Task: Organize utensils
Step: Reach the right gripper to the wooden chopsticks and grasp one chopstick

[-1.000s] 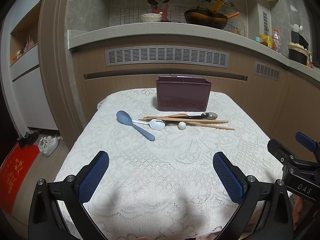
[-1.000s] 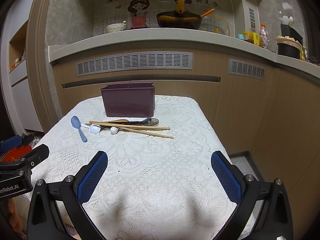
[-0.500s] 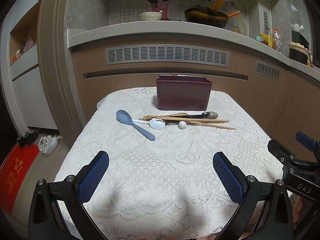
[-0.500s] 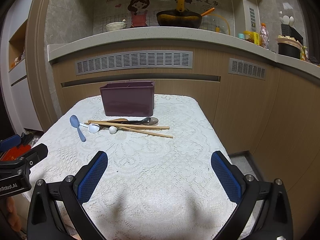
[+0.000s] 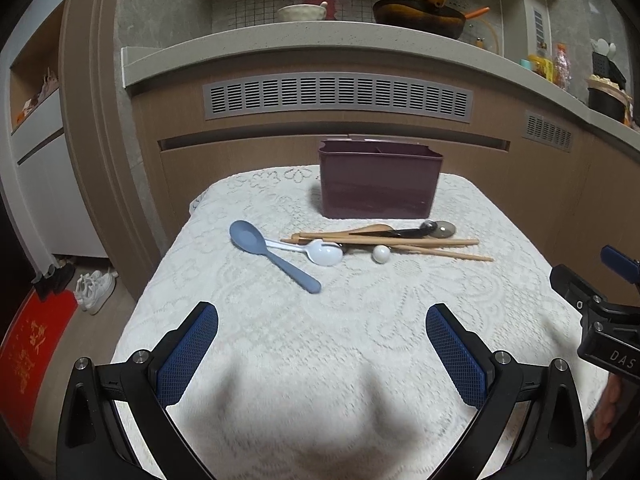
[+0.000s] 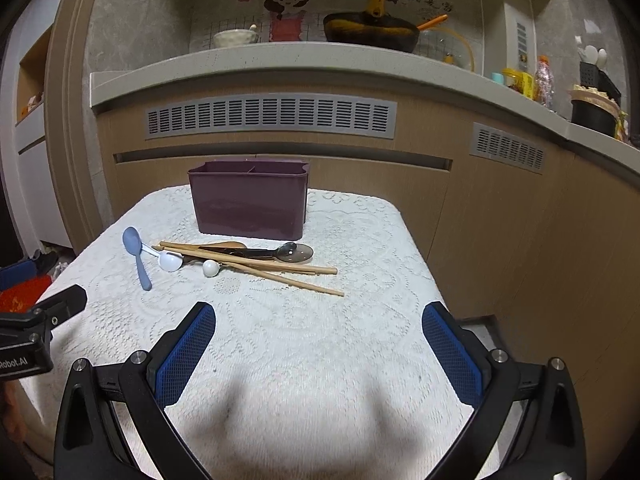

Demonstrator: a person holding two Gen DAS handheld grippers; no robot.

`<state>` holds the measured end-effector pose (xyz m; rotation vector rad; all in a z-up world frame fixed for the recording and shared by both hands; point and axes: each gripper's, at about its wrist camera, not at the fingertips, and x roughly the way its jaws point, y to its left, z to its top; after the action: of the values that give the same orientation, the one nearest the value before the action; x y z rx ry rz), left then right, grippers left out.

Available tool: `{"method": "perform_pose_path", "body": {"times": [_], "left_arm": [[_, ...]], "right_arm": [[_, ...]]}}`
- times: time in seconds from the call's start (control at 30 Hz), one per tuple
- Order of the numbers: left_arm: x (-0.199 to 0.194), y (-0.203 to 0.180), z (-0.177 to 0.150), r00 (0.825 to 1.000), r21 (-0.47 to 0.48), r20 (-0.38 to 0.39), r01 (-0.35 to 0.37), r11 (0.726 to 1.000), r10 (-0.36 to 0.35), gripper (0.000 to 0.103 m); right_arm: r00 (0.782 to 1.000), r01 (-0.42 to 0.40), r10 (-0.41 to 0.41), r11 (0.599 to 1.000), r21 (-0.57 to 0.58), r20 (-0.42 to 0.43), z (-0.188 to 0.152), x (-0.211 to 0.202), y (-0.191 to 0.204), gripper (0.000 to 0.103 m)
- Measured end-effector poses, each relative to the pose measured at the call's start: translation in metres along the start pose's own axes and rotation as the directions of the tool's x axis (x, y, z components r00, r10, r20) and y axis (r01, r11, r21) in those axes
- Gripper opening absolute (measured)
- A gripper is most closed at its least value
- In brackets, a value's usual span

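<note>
A dark purple utensil holder [image 5: 379,184] [image 6: 249,203] stands at the far end of the lace-covered table [image 5: 320,340]. In front of it lie a blue spoon [image 5: 272,254] [image 6: 136,252], a white spoon [image 5: 320,251] [image 6: 168,260], wooden chopsticks [image 5: 420,245] [image 6: 272,270], a wooden spoon [image 5: 360,230] and a black-handled metal spoon [image 5: 436,229] [image 6: 292,253]. My left gripper [image 5: 322,344] is open and empty above the near table, well short of the utensils. My right gripper [image 6: 319,342] is open and empty too.
A wooden counter front [image 5: 340,136] rises just behind the table. A pan [image 5: 420,20] and bowl [image 5: 300,12] sit on the counter. Shoes [image 5: 94,288] and a red mat [image 5: 24,364] lie on the floor to the left.
Both grippers have edged slightly forward toward the utensils. Both remain open; nothing on the table has moved.
</note>
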<state>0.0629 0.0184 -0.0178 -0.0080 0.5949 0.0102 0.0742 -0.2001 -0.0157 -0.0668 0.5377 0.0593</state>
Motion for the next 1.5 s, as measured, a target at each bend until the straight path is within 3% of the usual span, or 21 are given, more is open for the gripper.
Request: {"method": "perform_pose_path", "body": {"times": [0.23, 0.33, 0.43, 0.53, 0.67, 0.73, 0.83, 1.0, 1.07, 1.2, 1.27, 1.3, 1.4, 1.5], "left_arm": [[0.039, 0.029, 0.035, 0.998, -0.056, -0.053, 0.026, 0.998, -0.029, 0.103], [0.056, 0.044, 0.045, 0.998, -0.074, -0.051, 0.026, 0.997, -0.03, 0.103], [0.075, 0.055, 0.048, 0.999, -0.033, -0.028, 0.019, 0.999, -0.02, 0.103], [0.099, 0.061, 0.048, 0.993, -0.028, -0.11, 0.04, 0.999, -0.043, 0.103], [0.134, 0.08, 0.049, 0.978, -0.107, -0.203, 0.023, 0.994, -0.045, 0.103], [0.153, 0.093, 0.048, 0.961, -0.179, -0.271, 0.004, 0.984, -0.053, 0.103], [0.172, 0.106, 0.05, 0.959, -0.224, -0.281, -0.03, 0.974, -0.035, 0.103], [0.2, 0.107, 0.063, 0.96, -0.203, -0.278, -0.047, 0.978, -0.012, 0.102], [0.216, 0.106, 0.068, 0.956, -0.2, -0.292, -0.076, 0.977, 0.015, 0.095], [0.236, 0.102, 0.067, 0.947, -0.175, -0.317, -0.112, 0.978, 0.052, 0.094], [0.247, 0.097, 0.062, 0.939, -0.147, -0.342, -0.1, 0.984, 0.044, 0.092], [0.246, 0.095, 0.06, 0.944, -0.152, -0.329, -0.082, 0.985, 0.028, 0.091], [0.244, 0.088, 0.06, 0.952, -0.153, -0.306, -0.023, 0.988, -0.026, 0.077], [0.241, 0.081, 0.06, 0.954, -0.134, -0.293, 0.028, 0.991, -0.066, 0.055]], "right_arm": [[0.999, -0.025, 0.025, 1.0, -0.018, -0.038, 0.032, 0.042, 0.005, 0.103], [0.997, -0.05, 0.044, 0.995, -0.09, -0.067, 0.044, 0.065, 0.018, 0.103], [0.992, -0.084, 0.067, 0.983, -0.165, -0.105, 0.052, 0.088, 0.032, 0.103], [0.98, -0.156, 0.126, 0.967, -0.202, -0.154, 0.055, 0.11, 0.042, 0.103], [0.961, -0.211, 0.158, 0.95, -0.231, -0.229, 0.054, 0.14, 0.057, 0.103], [0.956, -0.22, 0.166, 0.951, -0.219, -0.242, 0.053, 0.147, 0.058, 0.103], [0.953, -0.227, 0.178, 0.955, -0.189, -0.245, 0.051, 0.152, 0.058, 0.103], [0.962, -0.199, 0.149, 0.957, -0.213, -0.229, 0.046, 0.155, 0.058, 0.103], [0.964, -0.19, 0.14, 0.958, -0.217, -0.224, 0.045, 0.154, 0.056, 0.103], [0.971, -0.168, 0.124, 0.963, -0.213, -0.203, 0.042, 0.148, 0.049, 0.103], [0.971, -0.166, 0.122, 0.964, -0.209, -0.206, 0.042, 0.148, 0.047, 0.103], [0.97, -0.167, 0.124, 0.964, -0.207, -0.208, 0.042, 0.149, 0.046, 0.103], [0.965, -0.183, 0.138, 0.962, -0.202, -0.221, 0.043, 0.153, 0.048, 0.103], [0.955, -0.225, 0.178, 0.957, -0.185, -0.239, 0.046, 0.155, 0.053, 0.103]]}}
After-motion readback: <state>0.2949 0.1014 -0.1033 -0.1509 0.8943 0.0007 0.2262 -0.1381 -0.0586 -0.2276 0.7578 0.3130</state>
